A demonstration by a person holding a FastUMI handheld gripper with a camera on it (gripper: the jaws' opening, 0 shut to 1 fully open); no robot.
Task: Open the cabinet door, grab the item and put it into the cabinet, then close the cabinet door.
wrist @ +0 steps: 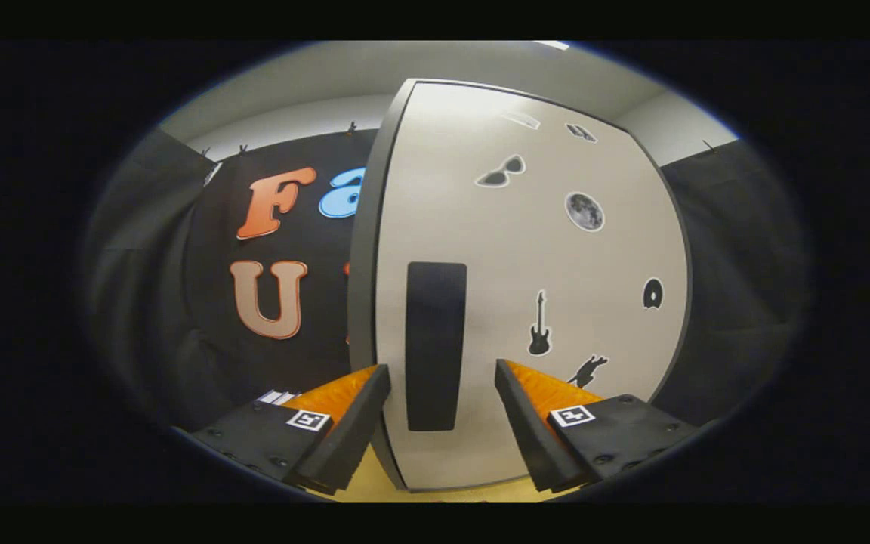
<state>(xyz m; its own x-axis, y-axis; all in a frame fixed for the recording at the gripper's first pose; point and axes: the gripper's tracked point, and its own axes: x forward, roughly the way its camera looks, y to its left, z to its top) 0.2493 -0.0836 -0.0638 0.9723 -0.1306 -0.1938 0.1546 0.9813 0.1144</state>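
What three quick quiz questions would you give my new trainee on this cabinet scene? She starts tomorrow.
1. True or false: the cabinet door is closed.
2. What dark vertical part lies just ahead, between the fingers of the gripper?
3. Multiple choice: the jaws are A) clamped on the handle, B) open, C) holding the item.

Key
1. True.
2. The door handle.
3. B.
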